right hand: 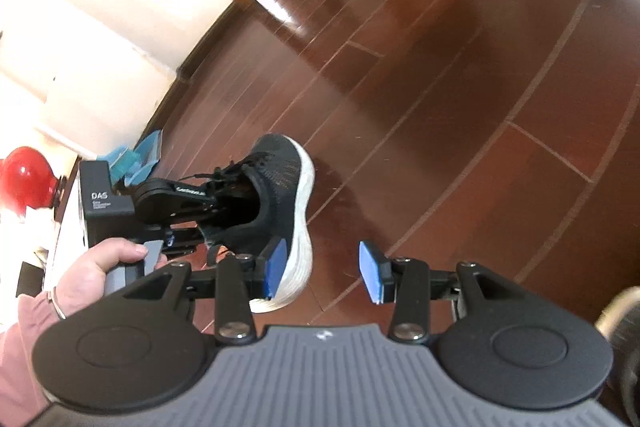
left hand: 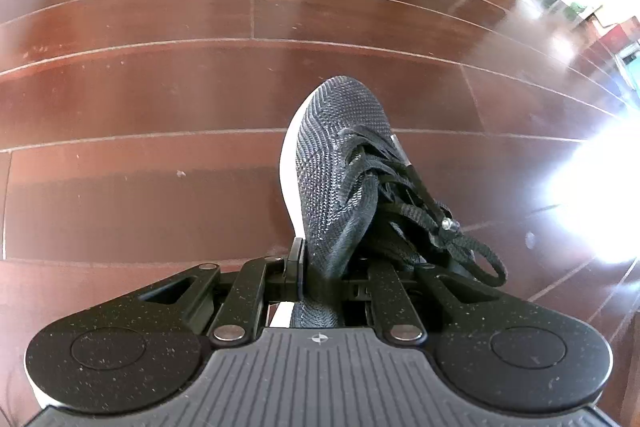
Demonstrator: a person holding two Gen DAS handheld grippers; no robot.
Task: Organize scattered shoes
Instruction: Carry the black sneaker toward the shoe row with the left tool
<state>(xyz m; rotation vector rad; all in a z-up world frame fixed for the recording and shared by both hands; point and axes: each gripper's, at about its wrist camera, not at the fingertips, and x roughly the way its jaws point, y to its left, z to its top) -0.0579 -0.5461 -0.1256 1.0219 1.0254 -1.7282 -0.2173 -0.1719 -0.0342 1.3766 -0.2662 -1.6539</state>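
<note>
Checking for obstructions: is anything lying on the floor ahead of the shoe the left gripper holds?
Nothing visible. The left gripper is shut on the black shoe, and the wooden floor ahead looks bare. Where the shoe must go is not in view.

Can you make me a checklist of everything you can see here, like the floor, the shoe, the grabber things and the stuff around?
Surface: dark red wooden floor, glossy, with bright glare at the right.
Job's things: one black knit sneaker with a white sole, held off the floor; laces hang loose.
Clutter: blue item on the floor by the wall; red round object at the left edge.
Grippers: left gripper shut on the sneaker's heel collar; right gripper open, blue pads apart, nothing between them.
Hand: hand with a pink sleeve holds the left gripper's handle.
Cables: nothing seen.
Surroundings: pale wall, brown baseboard.
</note>
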